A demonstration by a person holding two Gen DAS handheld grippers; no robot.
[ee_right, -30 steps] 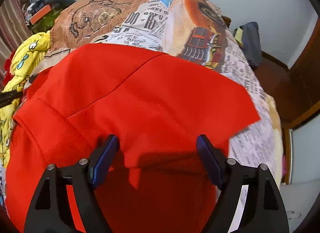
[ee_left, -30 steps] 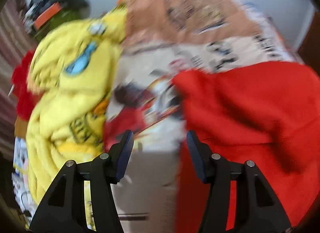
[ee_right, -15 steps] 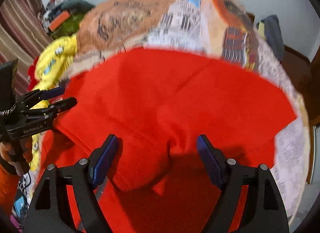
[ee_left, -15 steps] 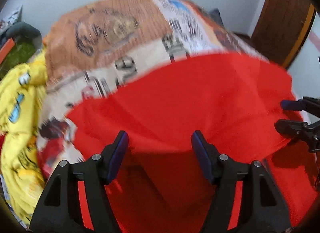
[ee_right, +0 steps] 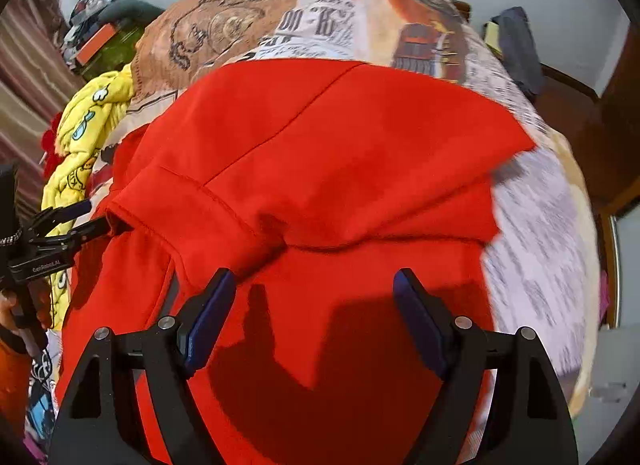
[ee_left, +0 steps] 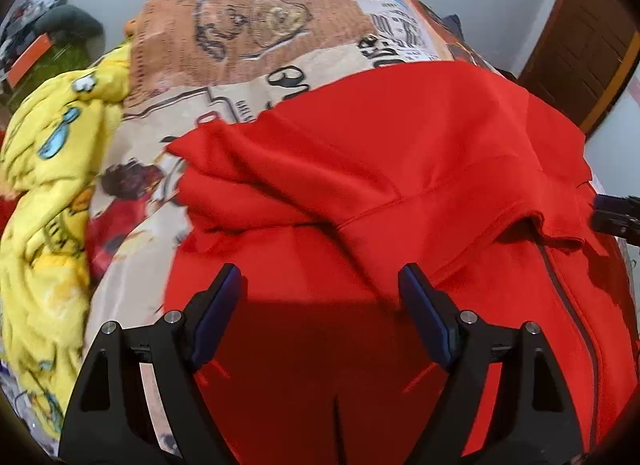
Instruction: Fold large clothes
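Two pairs of fingers nearest, both spread wide. On the left gripper [ee_left: 319, 271]: just been opening, nothing pinched between, only cloth lying underneath. On the right gripper [ee_right: 314, 273]: equally wide, equally empty.

Just beneath both, the red garment [ee_left: 400, 153] — lay across the printed bedspread [ee_left: 240, 25], its upper part turned down over the lower, with a zip [ee_left: 560, 293] running along the right side. Looked smooth on the right and rumpled at the left edge, where the turned-over layer bunched up.

Further left, touching the bedspread but apart from the garment, a heap of yellow cloth [ee_left: 52, 153]. Beyond the bed, a plain wall and a wooden door [ee_left: 580, 45].

Likely trouble from here:
- Closing on the top layer alone — would probably have dragged the fold open again.
- Biting too deep and catching the bedspread with the garment, so that both lifted together.
- Leaving the bunched left edge unsmoothed; the next fold would probably have come out crooked and thick.
- Pulling unevenly with the two grippers, skewing the fold line.
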